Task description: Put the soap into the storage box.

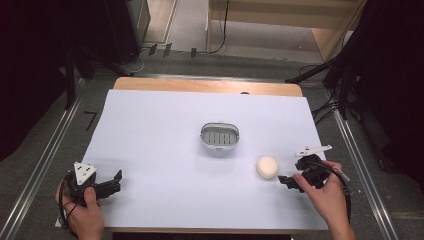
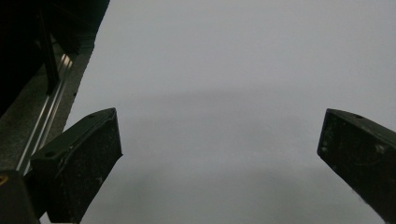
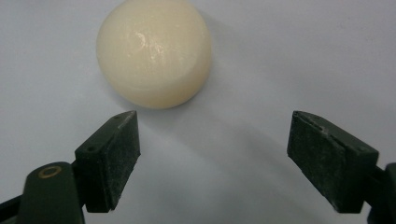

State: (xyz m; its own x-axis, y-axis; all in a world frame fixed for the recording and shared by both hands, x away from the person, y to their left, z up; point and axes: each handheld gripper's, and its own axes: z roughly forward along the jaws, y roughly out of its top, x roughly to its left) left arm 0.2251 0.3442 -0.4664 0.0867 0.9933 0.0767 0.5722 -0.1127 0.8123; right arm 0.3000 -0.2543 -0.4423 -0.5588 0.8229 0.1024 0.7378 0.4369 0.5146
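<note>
Plainly, the risk lies in alignment: the round cream soap (image 3: 154, 51) sits off toward one finger (image 3: 112, 158) of the right gripper (image 1: 290, 181) rather than centred in the gap, so closing from here could clip its edge and send the slick bar skidding across the white worktop (image 1: 165, 190), away from the soap dish (image 1: 219, 137) at mid-table. That gripper's fingers are spread wide and hold nothing, low and just short of the soap, hand angled inward from the right edge. The left gripper (image 1: 107, 186) rests idle near the front-left corner, fingers likewise wide apart and empty.
</note>
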